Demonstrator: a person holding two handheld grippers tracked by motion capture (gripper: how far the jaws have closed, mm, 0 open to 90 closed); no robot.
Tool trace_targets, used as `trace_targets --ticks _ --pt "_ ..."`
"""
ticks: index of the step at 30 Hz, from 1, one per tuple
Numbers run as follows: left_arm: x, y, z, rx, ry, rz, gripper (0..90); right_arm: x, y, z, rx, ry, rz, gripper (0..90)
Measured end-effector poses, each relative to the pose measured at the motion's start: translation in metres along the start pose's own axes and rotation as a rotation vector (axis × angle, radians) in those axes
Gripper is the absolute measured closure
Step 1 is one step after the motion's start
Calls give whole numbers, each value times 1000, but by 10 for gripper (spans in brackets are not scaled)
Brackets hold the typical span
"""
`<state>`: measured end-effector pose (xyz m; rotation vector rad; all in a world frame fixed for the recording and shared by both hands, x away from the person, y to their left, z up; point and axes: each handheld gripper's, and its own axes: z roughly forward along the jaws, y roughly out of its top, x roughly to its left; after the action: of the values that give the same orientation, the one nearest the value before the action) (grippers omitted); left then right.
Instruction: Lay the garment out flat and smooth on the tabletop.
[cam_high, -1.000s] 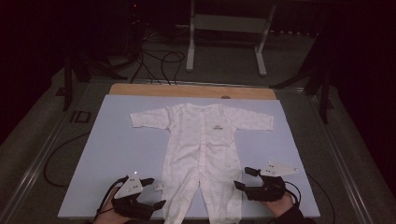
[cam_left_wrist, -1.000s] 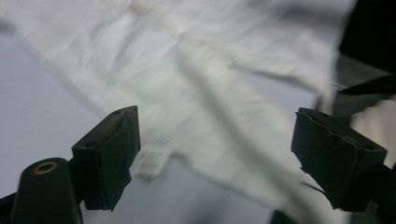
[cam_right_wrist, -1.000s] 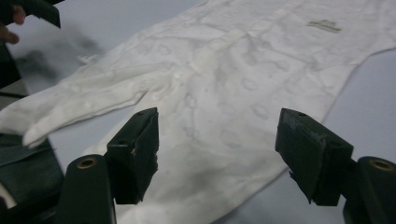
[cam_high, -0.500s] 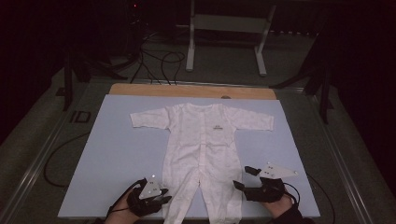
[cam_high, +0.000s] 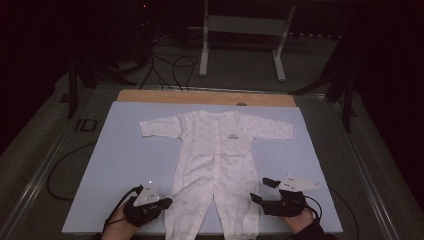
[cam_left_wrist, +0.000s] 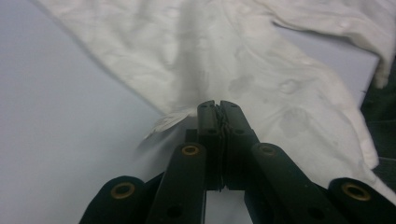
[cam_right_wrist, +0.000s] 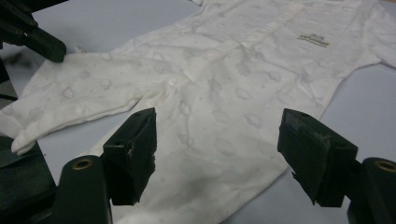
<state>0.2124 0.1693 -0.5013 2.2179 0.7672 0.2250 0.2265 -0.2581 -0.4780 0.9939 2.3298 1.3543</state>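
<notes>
**A:** Near edge of the table (cam_high: 115, 165): left gripper (cam_high: 161, 202) sits at the outer edge of the romper's (cam_high: 215, 155) left leg. Jaws have just been closing and are now pressed together, with a fold of the white fabric edge pinched between the tips, as the left gripper view shows (cam_left_wrist: 218, 112).

**B:** Right side?

**A:** Right gripper (cam_high: 261, 190) is just beside the right leg, jaws spread, nothing between them. The right gripper view shows the leg cloth (cam_right_wrist: 205, 140) lying under the gap, not gripped.

**B:** Orientation?

**A:** Romper's long axis runs near to far, legs near, collar far, sleeves out left and right. Each gripper points inward at its own leg; both about equally near.

**B:** Condition?

**A:** White, faint cloud print, small logo on the chest, front placket up. Lies flat, a bit rumpled at the legs. Right still needs to close on its leg, I'd say.
</notes>
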Motion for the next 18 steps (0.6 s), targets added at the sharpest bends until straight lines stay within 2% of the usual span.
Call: trace_targets --ticks 1,2,3,4,5,6,9,12,18 --pt "0 -1 -3 -14 -16 -6 870 0 0 0 0 1 1 277" --pt "0 -2 -5 -19 -12 1 812 0 0 0 -2 1 -1 275" --pt "0 -2 -7 -34 -12 -9 743 0 0 0 -3 -2 -1 274" --pt "1 -2 -9 -50 -9 -16 610 0 0 0 -5 1 1 270" --pt "1 -2 -9 -50 -9 -16 553 0 0 0 -5 1 1 270" --pt "6 -3 -12 -82 23 -56 505 -1 0 0 -4 2 3 270" --pt "19 -1 -8 -83 39 -111 504 0 0 1 1 0 -2 271" --pt "30 2 2 -63 51 -141 523 1 0 2 5 1 -6 271" --pt "43 17 25 -41 79 -124 585 1 0 1 2 -5 0 270"
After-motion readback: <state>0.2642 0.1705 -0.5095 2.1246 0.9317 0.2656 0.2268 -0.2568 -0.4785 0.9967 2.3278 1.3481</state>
